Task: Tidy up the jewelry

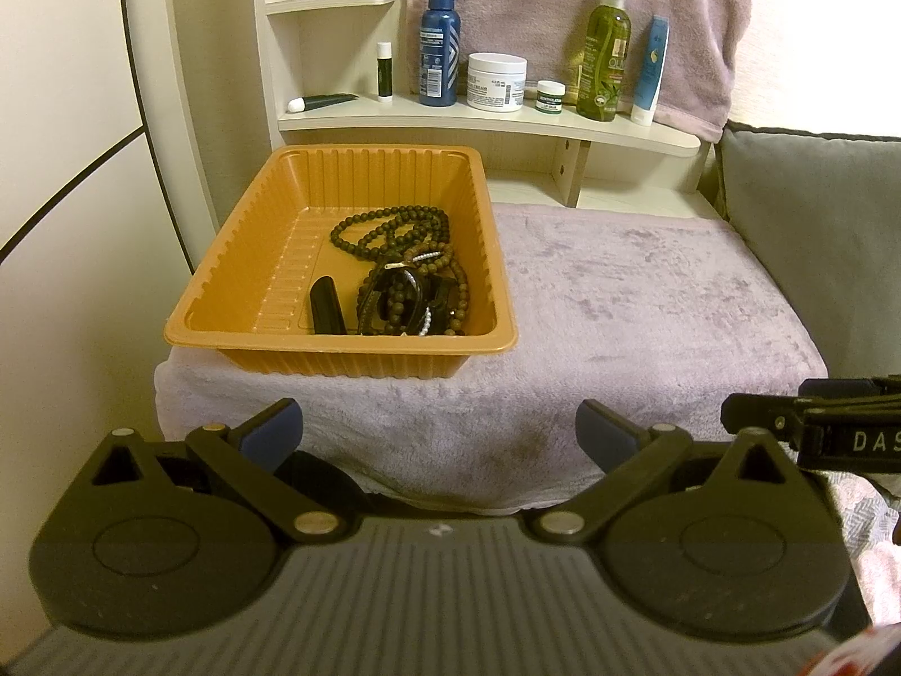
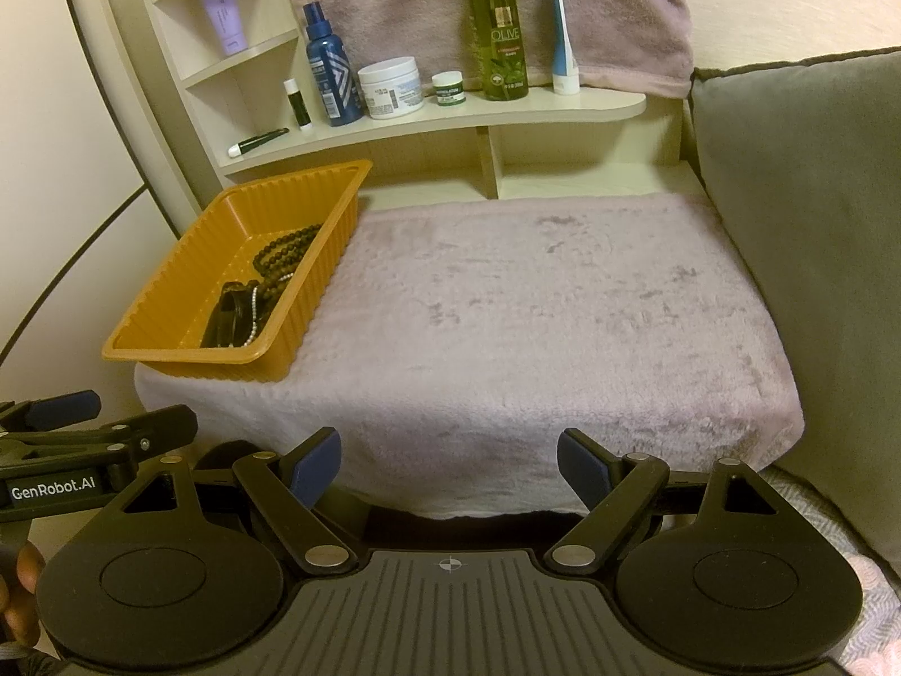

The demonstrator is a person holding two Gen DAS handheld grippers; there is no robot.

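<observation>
Right wrist: tray [image 2: 169,352] overhanging towel [image 2: 535,310] edge

Left gripper [image 1: 439,434]: black plastic body, ribbed grey top plate, round black discs either side, silver pivot pins on link arms, blue pads [image 1: 273,429] on fingertips. Right gripper [image 2: 449,465]: same build, small crosshair mark behind claw. White "GenRobot.AI" lettering on left gripper's side.

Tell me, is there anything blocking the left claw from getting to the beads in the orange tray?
Only the tray's own wall. The left gripper is open, low before the towel-covered table. The orange tray holds the beads, and its near wall rises between them, so the gripper would likely go over the rim.
</observation>
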